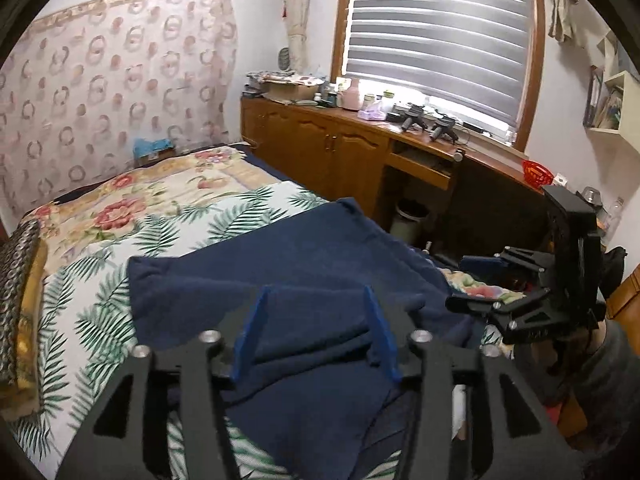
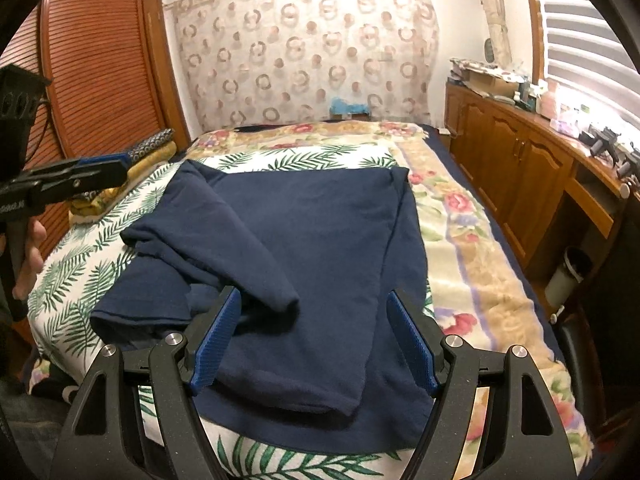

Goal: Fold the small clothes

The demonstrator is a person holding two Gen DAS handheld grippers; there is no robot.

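A navy blue top [image 2: 320,220] lies spread on the bed, its left sleeve [image 2: 224,240] folded diagonally across the body and its right side folded inward. My right gripper [image 2: 316,320] hovers open over the near hem, nothing between its blue pads. In the left wrist view the same top [image 1: 304,248] lies bunched under my left gripper [image 1: 318,316], whose jaws stand apart just above the cloth without pinching it. The right gripper [image 1: 468,284] shows at that view's right edge. The left gripper [image 2: 120,170] shows at the far left of the right wrist view, held by a hand [image 2: 28,256].
The bed carries a palm-leaf sheet [image 2: 80,272] and a floral blanket [image 2: 460,240]. A stack of folded fabrics [image 2: 152,148] sits at the bed's left edge. A wooden cabinet [image 2: 520,168] cluttered on top runs along the right, with a waste bin [image 2: 568,276] beside it.
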